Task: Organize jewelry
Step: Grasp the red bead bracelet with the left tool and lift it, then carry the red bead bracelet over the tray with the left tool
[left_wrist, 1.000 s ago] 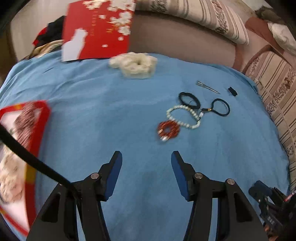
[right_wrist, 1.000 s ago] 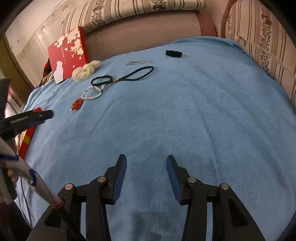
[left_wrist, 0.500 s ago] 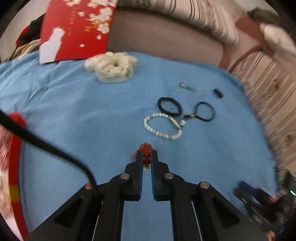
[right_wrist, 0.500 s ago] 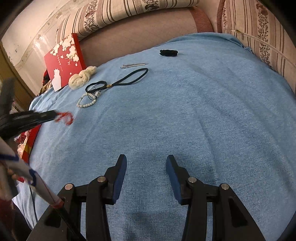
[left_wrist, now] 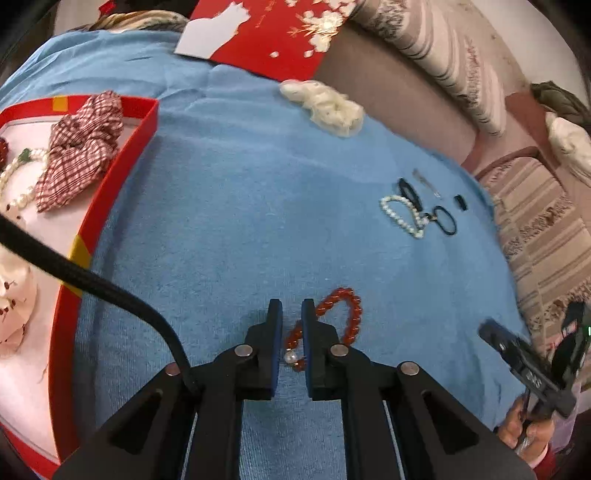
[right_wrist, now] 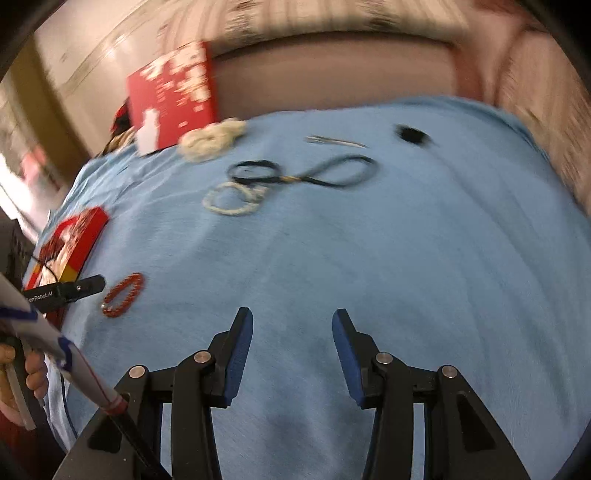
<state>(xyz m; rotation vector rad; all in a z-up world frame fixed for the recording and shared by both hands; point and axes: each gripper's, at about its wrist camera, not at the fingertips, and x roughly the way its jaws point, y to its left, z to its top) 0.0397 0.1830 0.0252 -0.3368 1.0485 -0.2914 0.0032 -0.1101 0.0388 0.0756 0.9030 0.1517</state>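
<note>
My left gripper is shut on a red bead bracelet, which hangs out to the right of the fingers over the blue cloth. The bracelet also shows in the right wrist view, beside the left gripper's tip. A red tray at the left holds a checked scrunchie and a pearl string. A white pearl bracelet and black hair ties lie far right. My right gripper is open and empty above the cloth.
A cream scrunchie lies near a red flowered box lid at the back. A metal hair clip and a small black item lie beyond the hair ties. Striped cushions border the cloth on the right.
My left gripper has closed on the red bracelet and carried it left and back, away from the pearl bracelet toward the red tray. The right gripper has shifted forward and stays open.
</note>
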